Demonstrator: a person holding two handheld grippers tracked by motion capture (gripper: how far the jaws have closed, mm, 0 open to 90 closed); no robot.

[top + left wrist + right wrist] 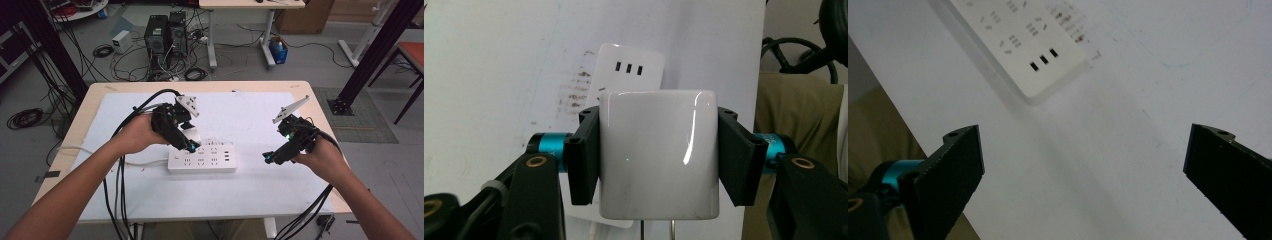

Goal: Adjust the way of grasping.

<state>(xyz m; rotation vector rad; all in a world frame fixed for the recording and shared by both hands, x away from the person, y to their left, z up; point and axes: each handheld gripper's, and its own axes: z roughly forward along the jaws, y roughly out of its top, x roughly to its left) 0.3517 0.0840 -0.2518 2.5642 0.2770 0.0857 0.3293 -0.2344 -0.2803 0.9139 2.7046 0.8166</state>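
White paper covers the table (100,95), and past it the floor is full of cables and computer boxes. On the paper lies a white power strip (202,159), near the middle, with its cord running off to the left. The left gripper (189,145) holds a white plug block (658,152) tight between its two black jaws, one jaw on each side. In the left gripper view two metal pins (656,229) poke out at the bottom of the block, and the strip's end with three small slots sits behind it. The block hangs just over the left part of the strip, not pushed in yet. To do this step well, the pins should line up straight over one pair of holes, the block should stay level, and the push should go straight down, not at a slant, or the pins may bend or the strip may slide. The left hand (137,134) comes in from the left with the gripper tipped down toward the strip. The right gripper (269,158) stands wide open with nothing in it, low over the paper just right of the strip, pointing at it. It could press the strip down to keep it from moving.
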